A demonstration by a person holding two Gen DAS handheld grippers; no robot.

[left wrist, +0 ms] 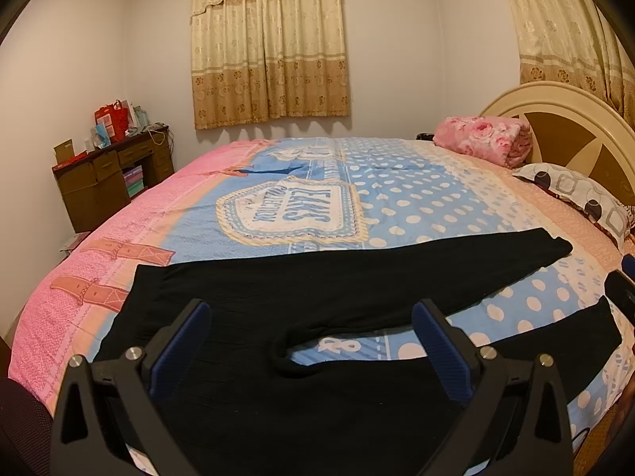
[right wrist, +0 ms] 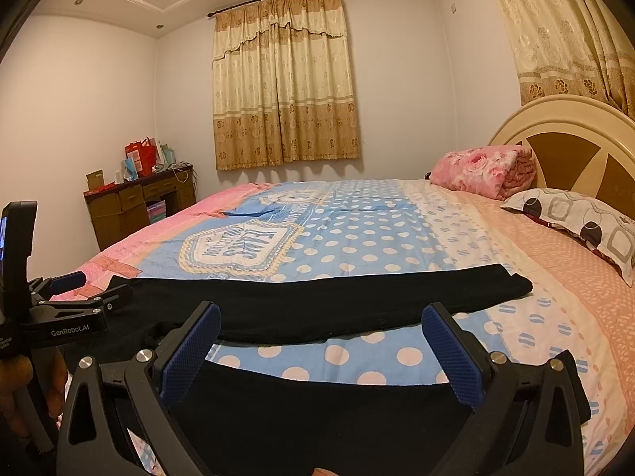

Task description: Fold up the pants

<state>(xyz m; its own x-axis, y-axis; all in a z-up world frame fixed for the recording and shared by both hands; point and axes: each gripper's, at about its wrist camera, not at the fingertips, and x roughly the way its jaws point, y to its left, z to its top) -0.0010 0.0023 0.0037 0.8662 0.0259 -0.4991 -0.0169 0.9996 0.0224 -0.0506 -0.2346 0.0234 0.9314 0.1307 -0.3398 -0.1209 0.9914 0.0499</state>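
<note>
Both jaws spread wide, nothing between them: left gripper (left wrist: 311, 319) hangs over the waist end of the pants (left wrist: 301, 289), right gripper (right wrist: 321, 325) over the nearer leg, neither touching cloth as far as I can tell. Pants are black, laid flat on the bed (left wrist: 416, 198) along its near edge, waistband toward the bed's left side, 2 legs running right toward the headboard (left wrist: 563, 131) end. Legs are splayed in a V: far leg (right wrist: 317, 297) lies straight, near leg (right wrist: 317, 404) runs along the near edge, with a strip of dotted bedcover showing between them. Judgement: thin knit, light, fully limp, no stiffness, so anything unsupported will sag and drag. Fabric on a cotton cover should grip a bit, not slide freely; expect wrinkles if pulled flat instead of lifted. Not fragile. Ribbed blue pads should bite fine on 1 or 2 layers. Best holds, my call: left takes the waistband corner at the near edge, right takes the near leg's cuff, out of right view to the right, or its outer seam. Lift both together and lay the near leg over the far one. Pinch the edge only, avoid catching the bedcover underneath.
</note>
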